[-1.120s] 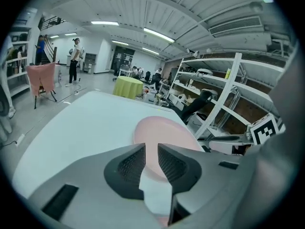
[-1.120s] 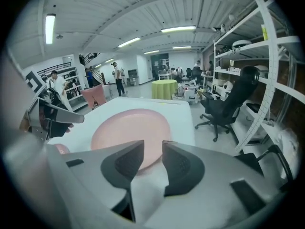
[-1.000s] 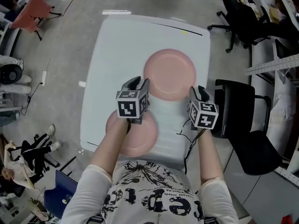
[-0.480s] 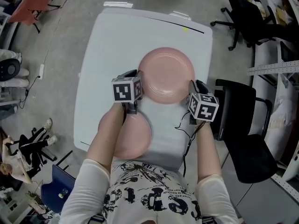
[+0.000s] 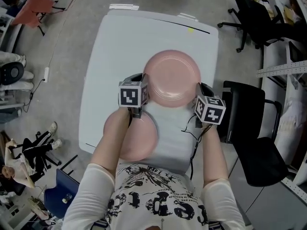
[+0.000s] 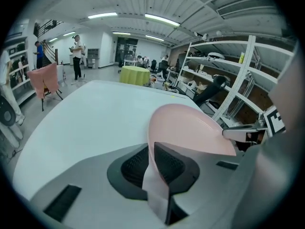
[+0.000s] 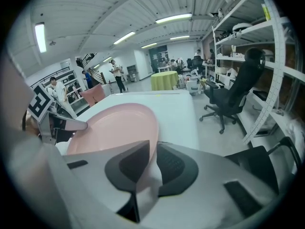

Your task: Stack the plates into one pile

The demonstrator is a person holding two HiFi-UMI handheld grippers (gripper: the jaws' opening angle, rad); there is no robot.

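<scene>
— Grip check, starting at our left: what do we hold?

— Our left gripper (image 5: 143, 84) has just closed its jaws narrow onto the left rim of the far pink plate (image 5: 172, 78), and the rim sits pinched between the pads. Our right gripper (image 5: 200, 89) has just closed the same way on the opposite rim. We hold the plate from both sides, the grip line running left to right.

— And where do we go with it?

— The near pink plate (image 5: 141, 138) lies on the white table (image 5: 115, 51), toward us and to the left, just beside the held one and partly under our left forearm. We judge our left hand is the nearer one, and that arm must clear as we draw back.

— Room?

— We have bare tabletop to the left and beyond. On the right the table edge runs close by our right gripper, with a black chair (image 5: 249, 104) beside it.
</scene>
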